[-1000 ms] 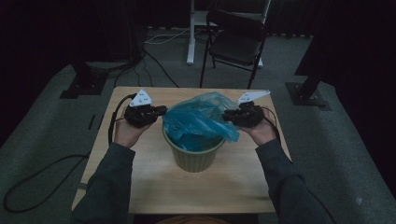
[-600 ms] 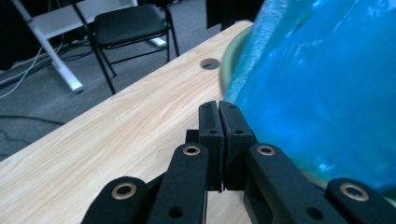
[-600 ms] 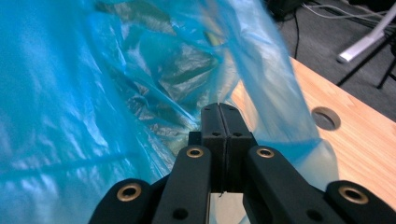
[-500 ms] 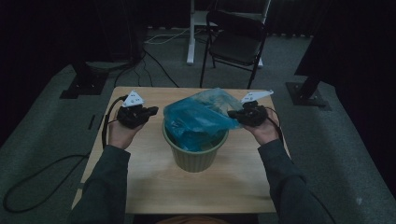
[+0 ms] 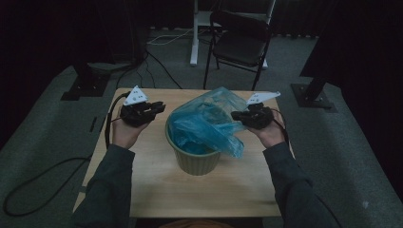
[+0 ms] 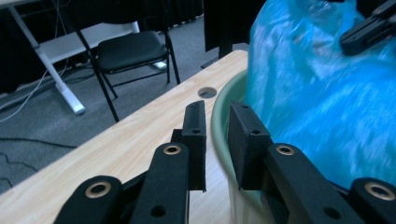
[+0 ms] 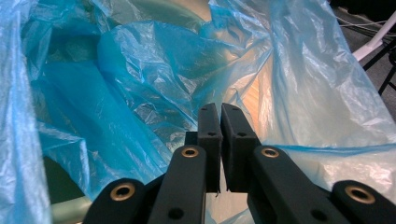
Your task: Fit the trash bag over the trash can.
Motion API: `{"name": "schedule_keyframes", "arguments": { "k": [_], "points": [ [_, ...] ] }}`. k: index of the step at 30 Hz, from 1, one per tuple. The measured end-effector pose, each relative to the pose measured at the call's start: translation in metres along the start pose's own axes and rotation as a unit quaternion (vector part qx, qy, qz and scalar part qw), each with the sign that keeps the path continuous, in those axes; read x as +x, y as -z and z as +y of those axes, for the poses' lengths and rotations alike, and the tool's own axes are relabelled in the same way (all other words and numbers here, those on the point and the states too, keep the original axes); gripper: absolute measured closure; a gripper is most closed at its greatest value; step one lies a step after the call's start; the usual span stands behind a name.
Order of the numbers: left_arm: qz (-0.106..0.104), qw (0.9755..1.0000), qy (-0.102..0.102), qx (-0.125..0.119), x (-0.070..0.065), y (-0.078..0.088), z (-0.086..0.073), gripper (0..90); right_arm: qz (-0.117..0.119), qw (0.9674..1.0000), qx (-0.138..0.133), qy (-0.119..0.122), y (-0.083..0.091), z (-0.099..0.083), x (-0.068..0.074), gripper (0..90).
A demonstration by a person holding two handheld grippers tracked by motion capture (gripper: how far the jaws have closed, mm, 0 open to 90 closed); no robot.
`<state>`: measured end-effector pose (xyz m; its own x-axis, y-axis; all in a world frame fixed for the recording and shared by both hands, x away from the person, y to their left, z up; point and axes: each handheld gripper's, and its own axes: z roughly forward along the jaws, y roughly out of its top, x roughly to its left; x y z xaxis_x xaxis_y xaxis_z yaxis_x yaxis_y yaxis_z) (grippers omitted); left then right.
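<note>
A pale green bin (image 5: 195, 159) stands mid-table with a blue plastic bag (image 5: 204, 123) billowing out of it. My left gripper (image 5: 161, 107) hovers left of the bin, clear of the bag. Its jaws have just been opening, with nothing between them. In the left gripper view my left gripper (image 6: 217, 112) points past the bin's rim (image 6: 227, 93), with the bag (image 6: 317, 93) to the right. My right gripper (image 5: 236, 115) is at the bag's right edge, shut on the film. In the right gripper view my right gripper (image 7: 219, 109) faces into the bag (image 7: 140, 70).
The wooden table (image 5: 214, 190) has a round hole (image 6: 207, 92) beyond the bin. Behind the table stand a black folding chair (image 5: 240, 42) and a white desk leg (image 5: 194, 33). A cable (image 5: 43, 175) loops over the grey floor at the left.
My left gripper has let go of the bag's left side, opened and drawn away to the left. The bag has slackened and hangs over the bin's right side. The right gripper stays put.
</note>
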<state>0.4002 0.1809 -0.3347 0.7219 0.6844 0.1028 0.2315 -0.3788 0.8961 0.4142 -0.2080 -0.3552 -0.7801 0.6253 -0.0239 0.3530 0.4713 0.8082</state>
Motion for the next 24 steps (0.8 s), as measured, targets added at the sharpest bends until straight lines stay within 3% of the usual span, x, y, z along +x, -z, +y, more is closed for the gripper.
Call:
{"name": "schedule_keyframes", "arguments": {
  "k": [9, 14, 19, 24],
  "points": [
    [-0.015, 0.9994, -0.030, 0.007, -0.009, -0.014, 0.024, 72.1, 0.005, 1.0000, 0.002, 0.002, -0.002, 0.000, 0.001, 88.7],
    [-0.030, 0.9990, -0.030, 0.009, -0.010, -0.020, 0.030, 69.4, 0.007, 1.0000, 0.002, 0.006, -0.002, 0.000, 0.001, 89.1],
    [-0.047, 0.9982, -0.036, 0.007, -0.014, -0.026, 0.037, 61.4, 0.010, 0.9999, 0.003, 0.010, -0.003, 0.001, 0.003, 89.2],
    [-0.062, 0.9976, -0.029, 0.002, -0.019, -0.036, 0.048, 54.1, 0.011, 0.9998, 0.002, 0.015, -0.004, 0.003, 0.005, 89.4]
  ]
}}
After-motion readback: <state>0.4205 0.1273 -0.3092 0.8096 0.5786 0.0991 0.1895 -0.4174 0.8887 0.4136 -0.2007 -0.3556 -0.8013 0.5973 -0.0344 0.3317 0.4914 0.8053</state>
